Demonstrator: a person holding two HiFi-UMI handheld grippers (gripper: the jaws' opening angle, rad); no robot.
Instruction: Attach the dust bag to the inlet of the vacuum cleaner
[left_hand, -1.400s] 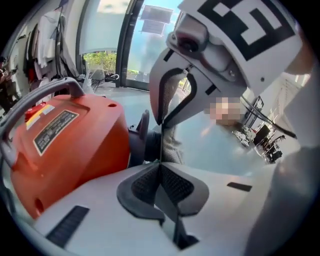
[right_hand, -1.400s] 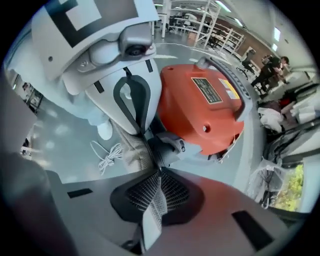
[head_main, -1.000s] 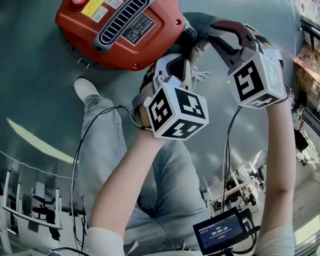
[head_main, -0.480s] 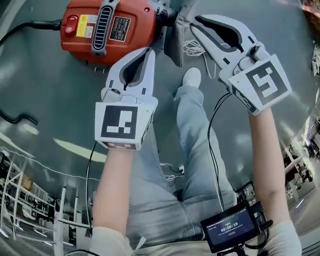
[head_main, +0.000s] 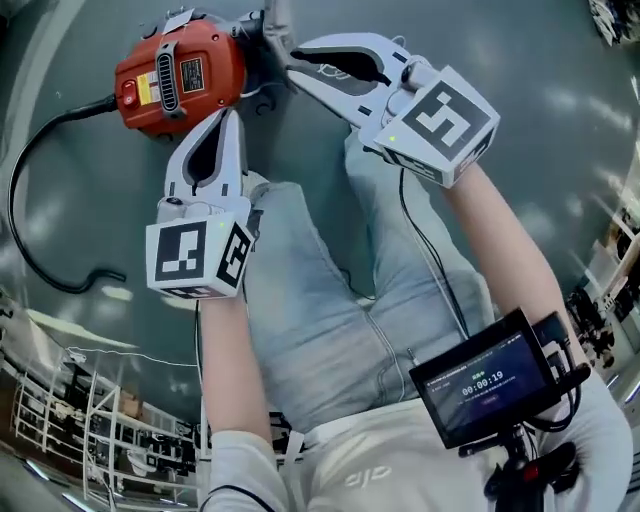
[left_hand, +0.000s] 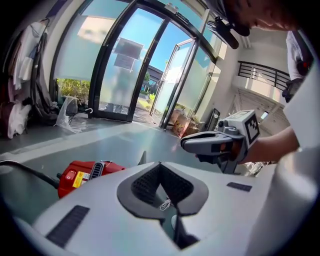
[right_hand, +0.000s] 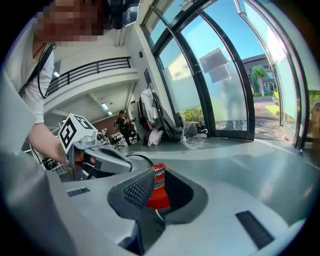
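The red vacuum cleaner (head_main: 180, 75) sits on the grey floor at the top left of the head view, and shows again as the vacuum cleaner (left_hand: 85, 175) and the vacuum cleaner (right_hand: 159, 192). A grey dust bag (head_main: 275, 30) stands by its right end, with a loose white string (head_main: 262, 92) below it. My left gripper (head_main: 225, 112) is shut, raised above the vacuum's near side. My right gripper (head_main: 290, 68) points left at the bag. Its jaws stand a little apart, and the vacuum shows through the gap. A thin white thread lies low between them.
A black power cord (head_main: 40, 200) curls over the floor left of the vacuum. The person's jeans-clad legs (head_main: 330, 290) fill the middle of the head view, with a small monitor (head_main: 490, 385) at the chest. Metal racks (head_main: 90, 440) stand lower left and glass doors (left_hand: 130, 65) lie ahead.
Both grippers have lifted up and away from the vacuum and bag, which now look smaller and farther. The right gripper has rolled over and now points left.
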